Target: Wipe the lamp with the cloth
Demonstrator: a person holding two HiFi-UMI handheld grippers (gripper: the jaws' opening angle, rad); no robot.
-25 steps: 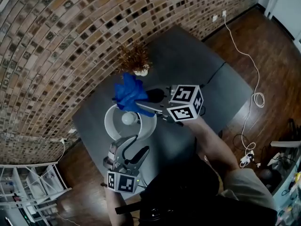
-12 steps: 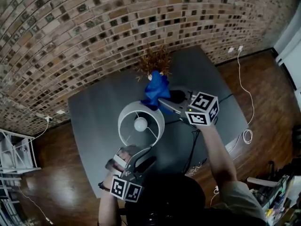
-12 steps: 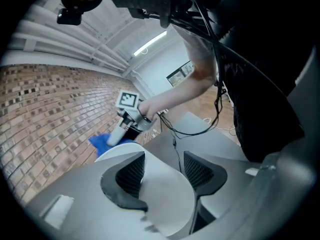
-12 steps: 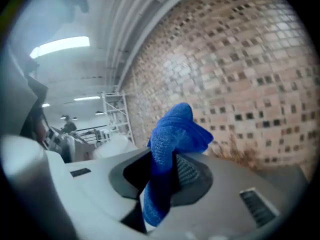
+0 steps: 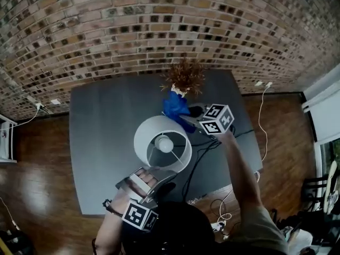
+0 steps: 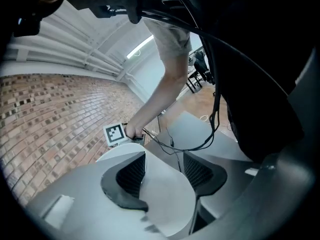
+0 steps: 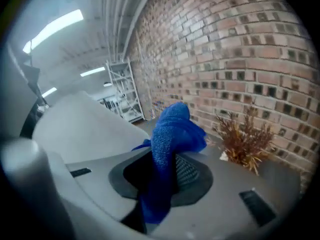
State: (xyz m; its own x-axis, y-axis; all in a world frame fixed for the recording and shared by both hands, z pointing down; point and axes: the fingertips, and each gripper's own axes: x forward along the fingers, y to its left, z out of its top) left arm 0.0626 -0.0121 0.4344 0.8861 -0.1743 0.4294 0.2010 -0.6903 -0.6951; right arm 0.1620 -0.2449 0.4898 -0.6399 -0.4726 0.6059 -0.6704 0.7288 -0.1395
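A lamp with a white shade point(image 5: 159, 134) and a bare bulb point(image 5: 165, 143) stands on the grey table point(image 5: 101, 142). My left gripper point(image 5: 151, 175) is at the shade's near rim. In the left gripper view the shade's wall point(image 6: 167, 199) fills the gap of the left gripper point(image 6: 165, 176); its jaws have just been closing on it. My right gripper point(image 5: 187, 121) is shut on a blue cloth point(image 5: 174, 104), which hangs bunched just beyond the shade's far rim. In the right gripper view the cloth point(image 7: 172, 131) rises out of the right gripper point(image 7: 165, 179), with the shade point(image 7: 82, 126) to its left.
A dried plant point(image 5: 185, 76) in a small white pot stands at the table's far edge by the brick wall, close behind the cloth. A black cable point(image 5: 199, 158) crosses the table from the lamp. White cable point(image 5: 260, 121) lies on the wooden floor at the right.
The right gripper with the cloth has come down from above the shade to its far side. The left gripper stays at the shade's near rim. The head view has swung round.
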